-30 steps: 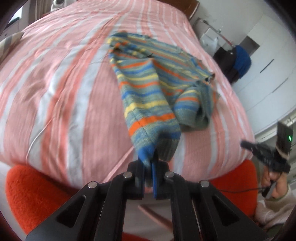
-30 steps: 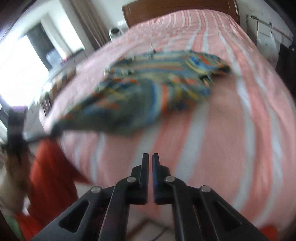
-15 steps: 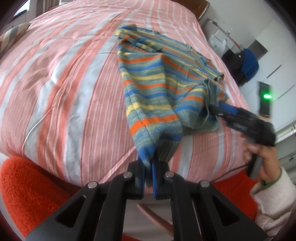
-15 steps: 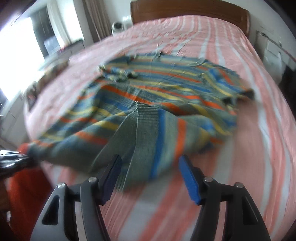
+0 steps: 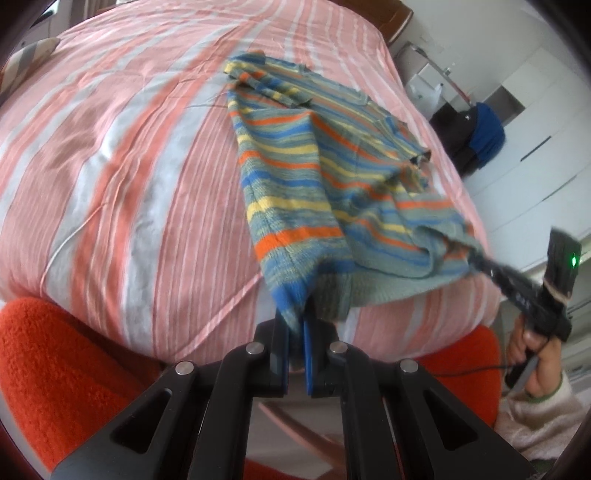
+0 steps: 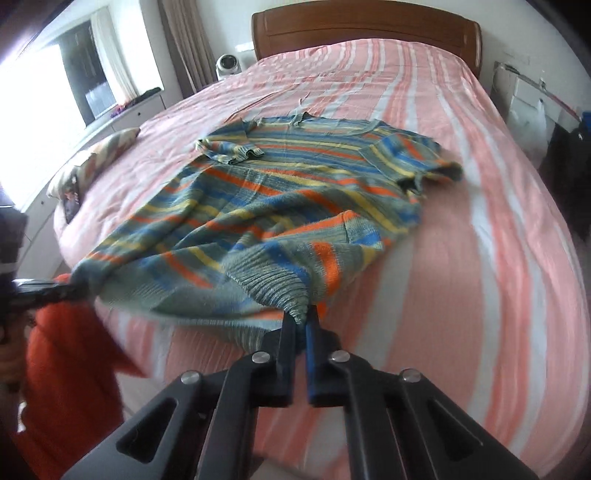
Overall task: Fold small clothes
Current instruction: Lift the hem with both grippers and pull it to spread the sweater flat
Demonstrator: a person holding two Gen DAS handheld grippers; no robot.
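A knitted sweater (image 5: 295, 166) striped in blue, orange, yellow and grey-green lies on the bed, collar at the far end. My left gripper (image 5: 297, 325) is shut on one bottom corner, lifted just off the bed's near edge. My right gripper (image 6: 301, 321) is shut on the ribbed hem at the other bottom corner of the sweater (image 6: 277, 184). The hem hangs stretched between the two grippers. In the left wrist view the right gripper (image 5: 476, 260) shows at the right, held by a hand (image 5: 532, 347). The left gripper (image 6: 70, 288) shows at the left edge of the right wrist view.
The bed cover (image 5: 129, 166) has pink and white stripes. An orange fleece (image 5: 55, 362) hangs below the near edge. A wooden headboard (image 6: 369, 33) is at the far end, a pillow (image 6: 107, 155) at the left. White cupboards (image 5: 535, 129) and a dark bag (image 5: 480, 136) stand at the right.
The right gripper opened, reached the crumpled hem corner, shut on it and pulled it out to the right and off the bed. The left gripper kept its grip and barely moved.
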